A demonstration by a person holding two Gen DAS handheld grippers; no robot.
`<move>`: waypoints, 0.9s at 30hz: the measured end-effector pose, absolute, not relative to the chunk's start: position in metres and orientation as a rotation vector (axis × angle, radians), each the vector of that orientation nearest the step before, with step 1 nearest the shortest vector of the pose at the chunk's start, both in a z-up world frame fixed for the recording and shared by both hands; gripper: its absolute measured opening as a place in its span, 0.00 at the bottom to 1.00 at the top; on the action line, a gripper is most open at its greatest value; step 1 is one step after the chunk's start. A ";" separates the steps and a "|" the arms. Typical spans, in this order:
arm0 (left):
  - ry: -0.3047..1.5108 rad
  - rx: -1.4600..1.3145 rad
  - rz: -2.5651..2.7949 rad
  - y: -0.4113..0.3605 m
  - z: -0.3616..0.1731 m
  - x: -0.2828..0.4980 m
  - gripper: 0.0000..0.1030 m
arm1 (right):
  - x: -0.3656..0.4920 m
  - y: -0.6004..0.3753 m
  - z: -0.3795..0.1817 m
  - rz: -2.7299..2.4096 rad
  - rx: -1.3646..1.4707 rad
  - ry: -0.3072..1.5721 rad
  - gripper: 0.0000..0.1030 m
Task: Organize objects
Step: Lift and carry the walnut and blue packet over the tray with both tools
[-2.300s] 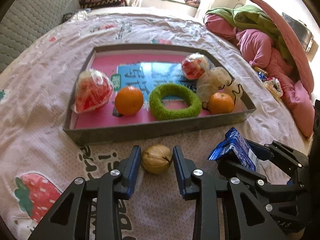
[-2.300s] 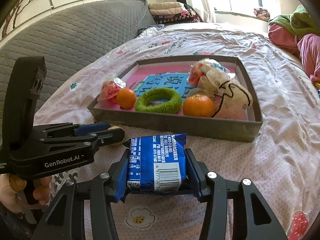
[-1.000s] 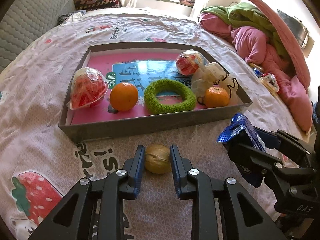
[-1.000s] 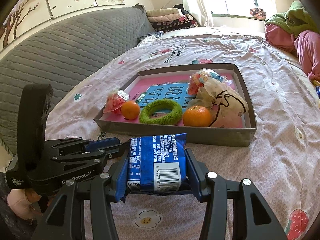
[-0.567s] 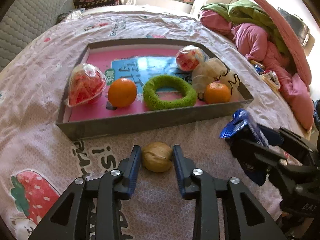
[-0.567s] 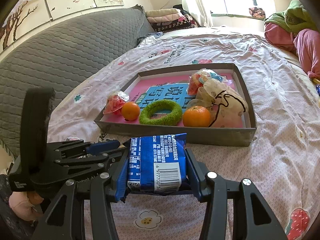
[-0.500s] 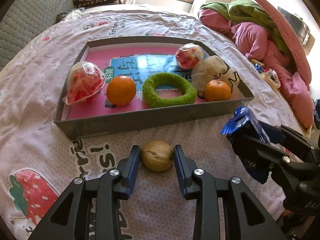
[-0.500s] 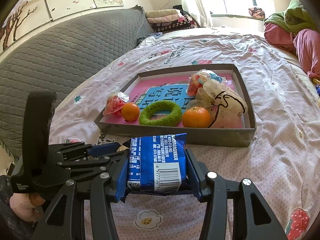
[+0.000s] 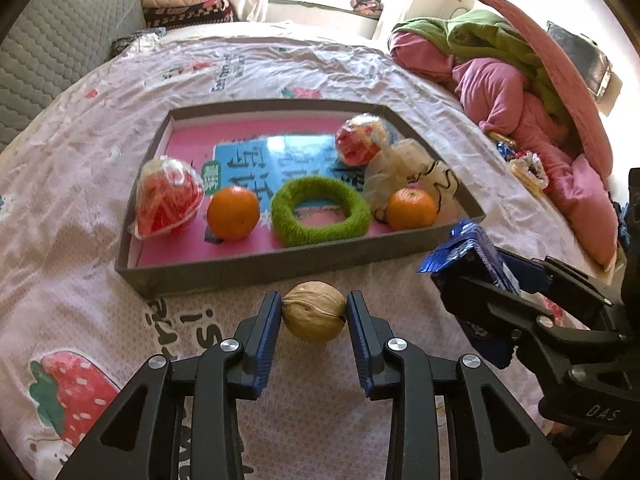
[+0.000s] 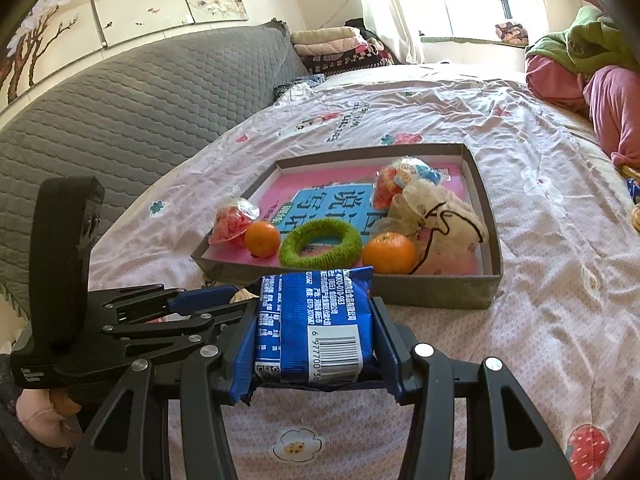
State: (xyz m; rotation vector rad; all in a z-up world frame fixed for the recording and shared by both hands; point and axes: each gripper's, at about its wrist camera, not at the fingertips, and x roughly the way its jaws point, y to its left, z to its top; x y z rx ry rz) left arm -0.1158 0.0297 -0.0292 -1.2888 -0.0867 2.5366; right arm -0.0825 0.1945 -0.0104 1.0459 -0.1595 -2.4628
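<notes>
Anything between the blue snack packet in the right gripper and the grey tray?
Only the grey tray's near wall lies ahead of the blue snack packet. Behind it sit the green fuzzy ring and an orange, so the free floor is further back.

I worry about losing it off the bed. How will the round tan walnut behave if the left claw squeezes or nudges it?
The round tan walnut will likely roll: it is nearly spherical. Its hard, curved shell may squirt out from the flat blue pads. It looks light; the soft pink printed bedsheet may slow it.
</notes>
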 end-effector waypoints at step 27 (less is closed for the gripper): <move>-0.101 -1.258 2.581 0.027 -0.008 -0.128 0.33 | -0.097 0.195 0.007 -2.485 1.007 -0.125 0.50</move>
